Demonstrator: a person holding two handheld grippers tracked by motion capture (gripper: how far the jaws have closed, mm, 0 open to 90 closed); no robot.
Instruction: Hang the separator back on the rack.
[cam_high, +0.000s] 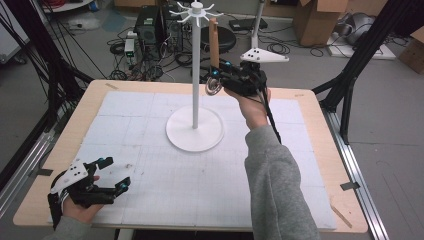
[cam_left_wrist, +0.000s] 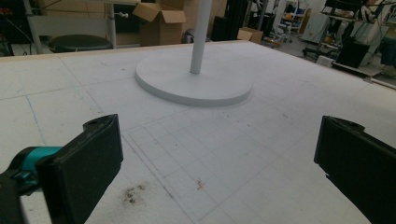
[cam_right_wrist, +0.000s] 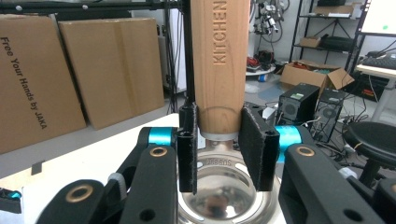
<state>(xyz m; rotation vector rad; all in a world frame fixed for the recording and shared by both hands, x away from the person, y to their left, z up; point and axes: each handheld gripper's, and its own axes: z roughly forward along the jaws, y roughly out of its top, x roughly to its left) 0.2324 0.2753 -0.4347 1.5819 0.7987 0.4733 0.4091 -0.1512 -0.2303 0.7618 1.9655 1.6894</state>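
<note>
We see the right gripper (cam_high: 218, 76) held up in the air near the white stand (cam_high: 195, 75), close to its pole. Its jaws are squeezed shut on a kitchen tool (cam_high: 214, 47) with a wooden handle (cam_right_wrist: 218, 60). The handle points straight up, and the word KITCHEN is pressed into the wood. Below the jaws hangs the tool's shiny metal end (cam_right_wrist: 219, 191), round with slots in it. We cannot tell just what kind of tool it is.

The left gripper (cam_high: 114, 173) rests low at the near left corner of the worktop (cam_high: 310, 107). Its jaws are wide open and hold nothing. The stand's round base (cam_left_wrist: 194, 84) sits in the middle of the white mat (cam_left_wrist: 261, 154), well apart from this gripper.
</note>
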